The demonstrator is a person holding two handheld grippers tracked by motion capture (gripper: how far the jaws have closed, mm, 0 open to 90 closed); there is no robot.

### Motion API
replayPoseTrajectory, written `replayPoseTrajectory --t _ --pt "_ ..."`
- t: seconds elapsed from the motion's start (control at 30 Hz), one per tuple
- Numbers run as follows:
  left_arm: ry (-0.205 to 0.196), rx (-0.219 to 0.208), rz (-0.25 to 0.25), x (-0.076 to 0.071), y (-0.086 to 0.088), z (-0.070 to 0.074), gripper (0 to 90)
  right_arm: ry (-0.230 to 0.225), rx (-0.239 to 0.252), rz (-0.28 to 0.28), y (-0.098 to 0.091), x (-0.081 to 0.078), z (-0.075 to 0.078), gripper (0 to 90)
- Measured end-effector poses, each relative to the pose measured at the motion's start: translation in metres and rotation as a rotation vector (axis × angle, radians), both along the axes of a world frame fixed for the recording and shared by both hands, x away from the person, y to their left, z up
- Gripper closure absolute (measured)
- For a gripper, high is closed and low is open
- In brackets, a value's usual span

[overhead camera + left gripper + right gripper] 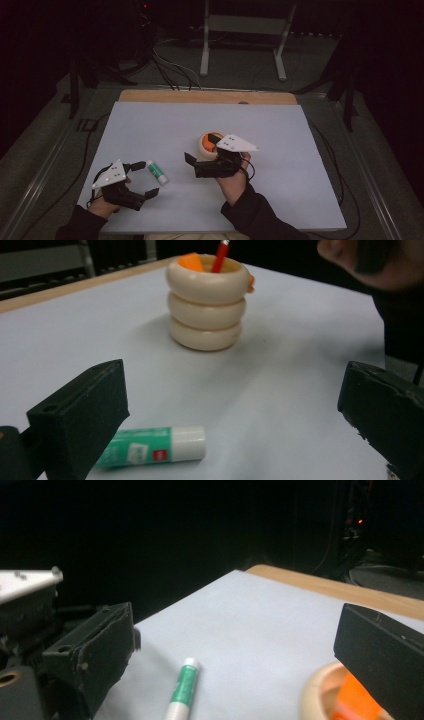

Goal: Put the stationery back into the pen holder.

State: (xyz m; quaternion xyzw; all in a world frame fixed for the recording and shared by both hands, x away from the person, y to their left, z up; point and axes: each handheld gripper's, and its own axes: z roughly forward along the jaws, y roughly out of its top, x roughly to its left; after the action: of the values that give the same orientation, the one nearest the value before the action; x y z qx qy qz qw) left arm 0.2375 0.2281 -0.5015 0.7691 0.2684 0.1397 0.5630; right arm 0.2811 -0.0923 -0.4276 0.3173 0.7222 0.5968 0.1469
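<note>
A green and white glue stick (157,172) lies flat on the white table sheet (280,165). My left gripper (145,179) stands open just beside it, low on the sheet. In the left gripper view the glue stick (155,447) lies by the left jaw, not between the pads. A cream ringed holder (210,142) with an orange item and a red pen stands upright mid-table. My right gripper (195,166) is open in front of the holder, pointing left, with nothing in it. The right gripper view has the glue stick (182,687) ahead and the holder (322,692) under the right jaw.
A wooden board edge (210,96) runs along the far side of the sheet. Beyond the table, cables (170,70) and a white metal stand (245,30) sit on a dark floor. The person's right hand (380,265) is at the top right of the left gripper view.
</note>
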Motion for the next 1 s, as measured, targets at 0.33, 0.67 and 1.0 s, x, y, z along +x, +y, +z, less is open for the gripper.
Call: replayPoseTrajectory --t 0.33,0.67,1.0 --pt "-0.012 -0.057 0.094 0.000 0.020 0.002 0.5 0.070 -0.029 0.056 0.038 0.001 -0.022 3.6" --pt "-0.014 -0.073 0.118 0.004 0.026 0.002 0.5 0.152 -0.101 0.113 0.069 -0.002 -0.055 6.0" --pt "-0.016 -0.091 0.132 0.004 0.026 0.003 0.5 0.190 -0.182 0.139 0.092 0.000 -0.081 6.1"
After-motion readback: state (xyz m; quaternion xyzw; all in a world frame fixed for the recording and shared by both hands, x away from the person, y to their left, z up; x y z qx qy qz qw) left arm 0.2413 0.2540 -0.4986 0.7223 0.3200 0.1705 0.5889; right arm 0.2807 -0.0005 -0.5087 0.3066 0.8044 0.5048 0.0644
